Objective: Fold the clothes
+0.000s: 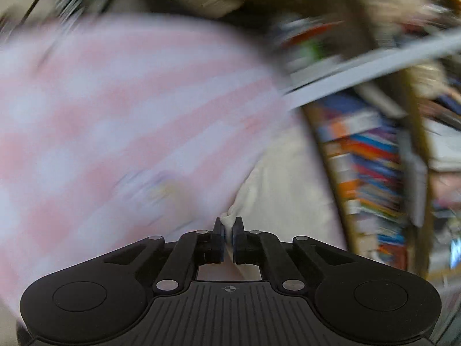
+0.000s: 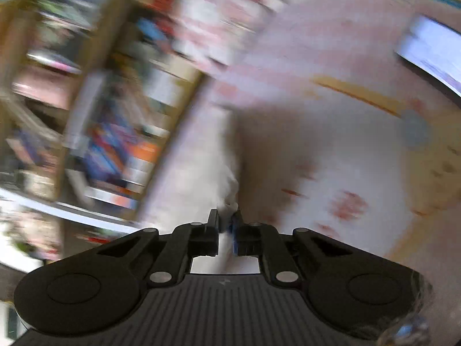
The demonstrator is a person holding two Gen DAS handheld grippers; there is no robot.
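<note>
Both views are heavily motion-blurred. My left gripper point(image 1: 228, 225) is shut on a pinch of cream-white garment point(image 1: 276, 178) that hangs and stretches away from the fingers. A pink-and-white checked surface point(image 1: 115, 109) lies behind and left of it. My right gripper point(image 2: 225, 219) is shut on the same pale garment point(image 2: 207, 173), which runs up from the fingers. To its right a white cloth with red marks point(image 2: 345, 199) spreads out; whether it is part of the garment is unclear.
A wooden bookshelf packed with colourful books point(image 1: 371, 167) stands to the right in the left wrist view and to the left in the right wrist view point(image 2: 115, 150). A bright screen point(image 2: 432, 54) sits at the upper right.
</note>
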